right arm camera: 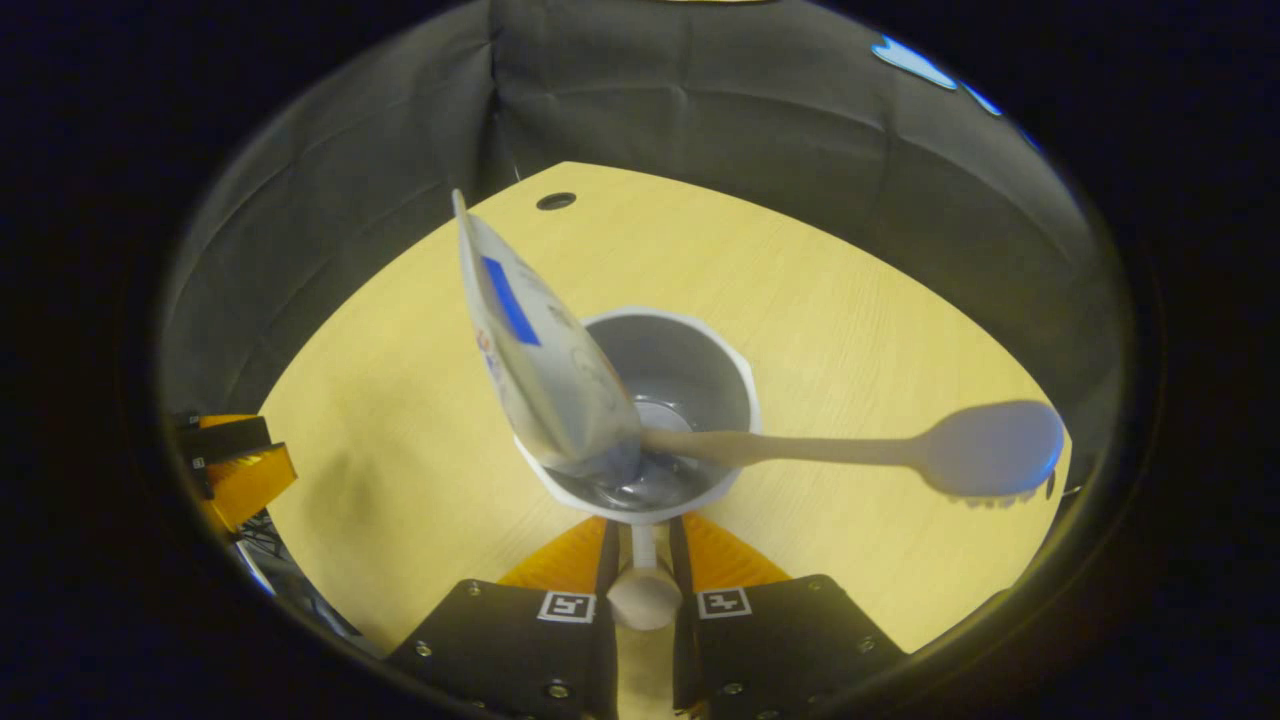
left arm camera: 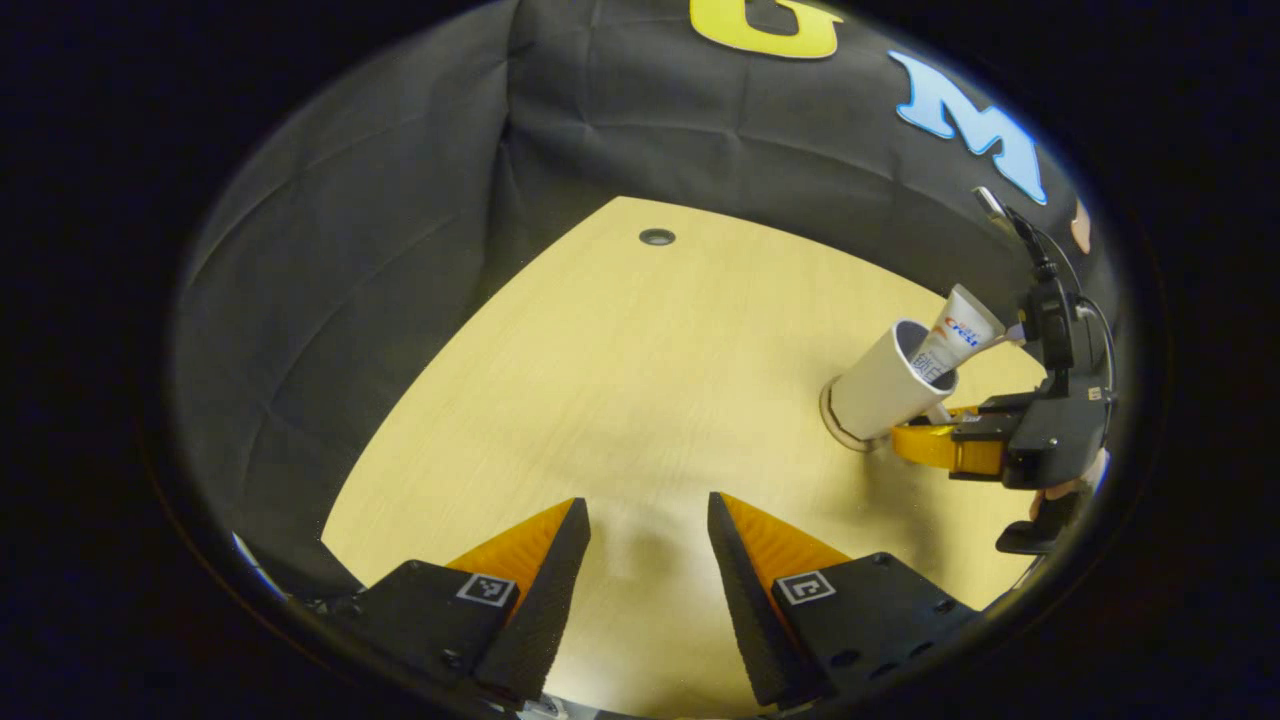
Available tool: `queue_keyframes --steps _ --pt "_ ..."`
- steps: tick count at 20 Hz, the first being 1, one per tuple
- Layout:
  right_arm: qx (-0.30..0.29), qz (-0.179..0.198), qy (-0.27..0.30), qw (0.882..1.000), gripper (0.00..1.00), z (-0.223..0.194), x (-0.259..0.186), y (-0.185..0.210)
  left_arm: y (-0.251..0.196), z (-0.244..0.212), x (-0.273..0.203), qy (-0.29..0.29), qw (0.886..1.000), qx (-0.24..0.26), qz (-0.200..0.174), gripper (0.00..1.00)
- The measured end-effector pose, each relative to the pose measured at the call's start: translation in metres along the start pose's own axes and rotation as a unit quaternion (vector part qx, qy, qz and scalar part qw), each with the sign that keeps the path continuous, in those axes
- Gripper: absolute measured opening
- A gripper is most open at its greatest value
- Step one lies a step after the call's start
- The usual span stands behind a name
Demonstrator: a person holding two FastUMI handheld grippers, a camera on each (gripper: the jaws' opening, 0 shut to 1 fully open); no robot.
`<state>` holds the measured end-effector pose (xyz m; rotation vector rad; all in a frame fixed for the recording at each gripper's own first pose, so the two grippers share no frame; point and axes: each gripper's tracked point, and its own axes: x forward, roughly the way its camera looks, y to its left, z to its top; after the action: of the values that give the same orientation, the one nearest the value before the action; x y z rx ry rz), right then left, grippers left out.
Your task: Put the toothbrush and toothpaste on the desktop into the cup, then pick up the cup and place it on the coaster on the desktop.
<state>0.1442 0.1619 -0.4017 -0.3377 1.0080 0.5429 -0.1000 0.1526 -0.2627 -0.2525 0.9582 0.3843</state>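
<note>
Left gripper view. Left gripper (left arm camera: pixel 648 520) hovers over bare desktop (left arm camera: pixel 620 380), jaws apart with nothing between them; idle, presumably because the other hand carries the work. Far right, the cup (left arm camera: pixel 885 385), white, smooth, tapered, stands on a thin round coaster (left arm camera: pixel 838 432), whose pale rim peeks out at the base. The toothpaste (left arm camera: pixel 955 340), a soft flattened tube, leans out of the cup's mouth. The right gripper (left arm camera: pixel 935 445) reaches in at the cup's base, low down, where the handle would be (contact itself hidden by the cup). Desktop is pale wood grain, matte, with a small dark round hole (left arm camera: pixel 657 237) toward the back.

Right gripper view. Looking down into the cup (right arm camera: pixel 690 360): greyish glossy inside. The toothpaste (right arm camera: pixel 540 350) stands crimp-end up against the near wall. The toothbrush (right arm camera: pixel 860 450), with a slim wooden-looking shaft and broad head, slants out over the rim to the right, bristles downward. Right gripper (right arm camera: pixel 641 560) has its jaws closed on the cup handle (right arm camera: pixel 643 590), a narrow pale stem with a rounded knob. Holding by the handle keeps the fingers clear of the contents. Judgement: both items in, cup on the coaster, release remaining.
</note>
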Motion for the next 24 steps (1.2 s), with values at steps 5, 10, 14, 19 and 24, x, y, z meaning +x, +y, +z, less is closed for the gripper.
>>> queue_keyframes --steps 5,10,14,19,24 --pt "-0.005 -0.003 0.006 1.0 0.22 -0.006 -0.001 0.002 0.004 0.001 -0.005 -0.003 1.0 -0.003 -0.001 0.8" --pt "0.009 0.0 0.006 1.0 0.31 -0.01 -0.005 -0.004 -0.005 0.003 -0.003 -0.004 1.0 0.005 -0.005 0.8" --pt "0.024 0.003 -0.004 1.0 0.31 -0.013 -0.017 -0.003 -0.023 0.002 0.014 -0.007 1.0 0.02 -0.012 0.8" --pt "0.051 0.005 -0.019 0.998 0.3 -0.021 -0.038 -0.003 -0.053 0.001 0.017 -0.014 0.998 0.046 -0.031 0.8" --pt "0.083 -0.013 -0.035 0.996 0.3 -0.037 -0.069 -0.019 -0.086 0.009 0.005 -0.027 0.995 0.079 -0.063 0.75"
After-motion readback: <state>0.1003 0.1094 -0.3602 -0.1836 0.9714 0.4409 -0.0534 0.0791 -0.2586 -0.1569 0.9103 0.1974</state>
